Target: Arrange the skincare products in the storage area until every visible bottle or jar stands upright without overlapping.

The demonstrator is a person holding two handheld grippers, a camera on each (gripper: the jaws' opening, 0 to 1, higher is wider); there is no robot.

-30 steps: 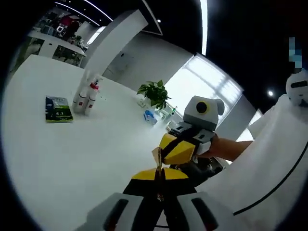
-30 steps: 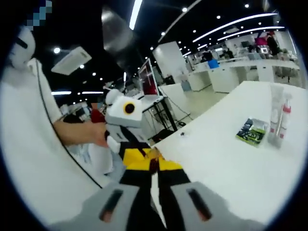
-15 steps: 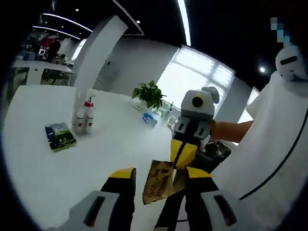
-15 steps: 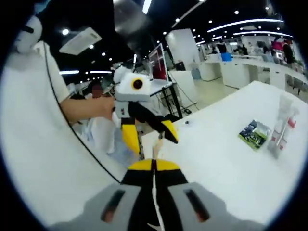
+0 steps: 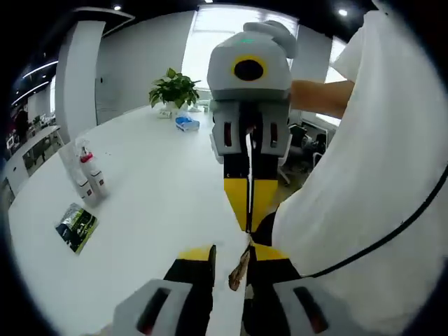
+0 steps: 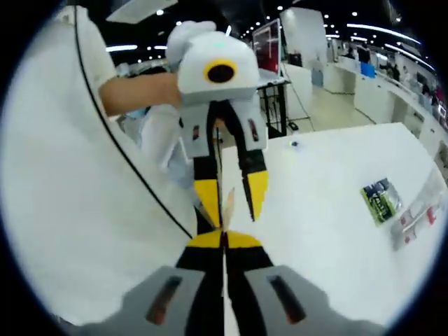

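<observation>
Sachet [image 5: 239, 268] in closed right gripper [image 6: 224, 236]

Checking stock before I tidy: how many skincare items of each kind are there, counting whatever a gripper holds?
Bottles: 2
Green packet: 1
Brown sachet, pinched by the right gripper: 1
Total: 4

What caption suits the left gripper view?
Right gripper pinches a small brown packet between the open left gripper's fingers.
</observation>
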